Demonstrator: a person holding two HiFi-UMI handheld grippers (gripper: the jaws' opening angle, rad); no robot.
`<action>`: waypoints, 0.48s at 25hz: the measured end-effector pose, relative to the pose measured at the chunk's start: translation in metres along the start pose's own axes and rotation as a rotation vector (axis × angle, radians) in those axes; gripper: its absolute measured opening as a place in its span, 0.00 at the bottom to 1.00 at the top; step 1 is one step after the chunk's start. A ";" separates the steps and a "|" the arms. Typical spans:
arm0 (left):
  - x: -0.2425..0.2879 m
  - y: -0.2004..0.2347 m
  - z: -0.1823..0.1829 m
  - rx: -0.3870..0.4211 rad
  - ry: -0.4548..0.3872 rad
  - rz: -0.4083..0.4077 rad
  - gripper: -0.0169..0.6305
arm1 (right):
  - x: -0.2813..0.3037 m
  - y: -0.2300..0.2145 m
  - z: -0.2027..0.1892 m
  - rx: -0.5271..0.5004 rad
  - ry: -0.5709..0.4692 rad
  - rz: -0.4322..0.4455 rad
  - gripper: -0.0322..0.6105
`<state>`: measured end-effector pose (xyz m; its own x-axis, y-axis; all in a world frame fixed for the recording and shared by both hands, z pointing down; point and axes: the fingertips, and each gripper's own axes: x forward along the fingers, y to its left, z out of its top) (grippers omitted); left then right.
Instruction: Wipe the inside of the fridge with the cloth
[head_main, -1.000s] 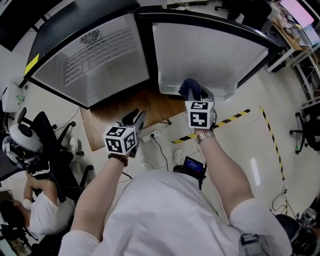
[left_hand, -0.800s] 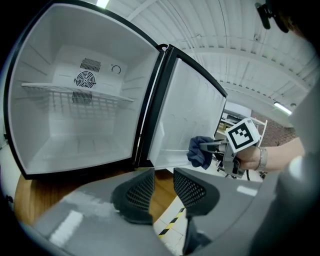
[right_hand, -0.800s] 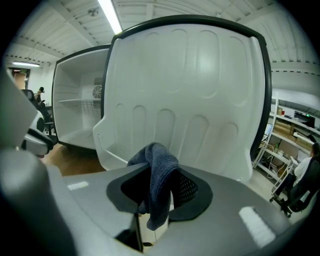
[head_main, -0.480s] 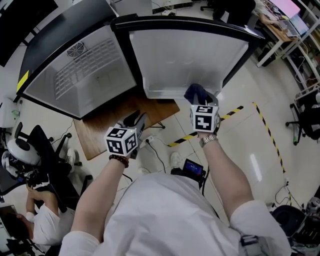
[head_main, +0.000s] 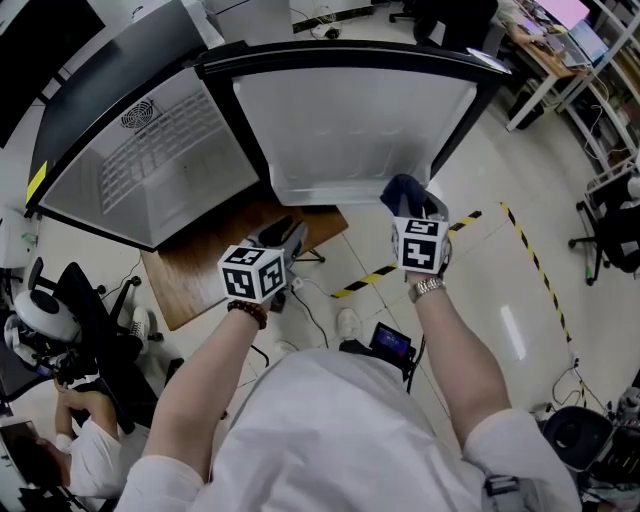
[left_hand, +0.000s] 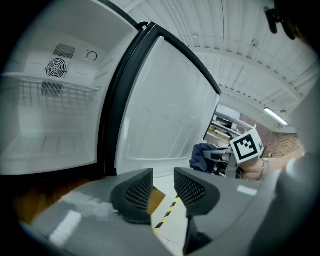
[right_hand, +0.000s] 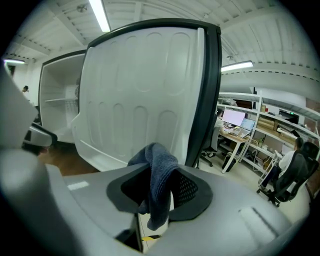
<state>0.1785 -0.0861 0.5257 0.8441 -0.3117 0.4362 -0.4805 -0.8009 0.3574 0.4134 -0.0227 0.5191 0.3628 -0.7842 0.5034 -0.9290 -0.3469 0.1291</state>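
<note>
Two tools are up in front of the open fridge (head_main: 150, 165). Your left tool (left_hand: 162, 189) has its jaws apart with nothing between them, and they've just eased a touch wider. The fridge's white inside sits ahead to its left, and the swung-open door (head_main: 350, 130) is ahead to its right. Your right tool (right_hand: 160, 197) is clamped on the dark blue cloth (right_hand: 159, 170), which flops over its jaws, near the door's inner liner.
</note>
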 end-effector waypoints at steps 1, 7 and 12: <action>0.005 -0.001 0.001 -0.025 -0.003 -0.005 0.22 | -0.001 -0.003 0.000 0.000 0.000 -0.002 0.21; 0.031 0.001 0.006 -0.232 -0.034 -0.028 0.25 | -0.005 -0.013 -0.001 -0.001 -0.006 0.007 0.21; 0.052 0.002 0.008 -0.405 -0.069 -0.042 0.27 | -0.012 -0.017 -0.001 -0.016 -0.012 0.030 0.21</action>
<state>0.2231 -0.1081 0.5426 0.8721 -0.3277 0.3633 -0.4888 -0.5514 0.6760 0.4250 -0.0067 0.5115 0.3351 -0.8006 0.4967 -0.9406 -0.3146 0.1276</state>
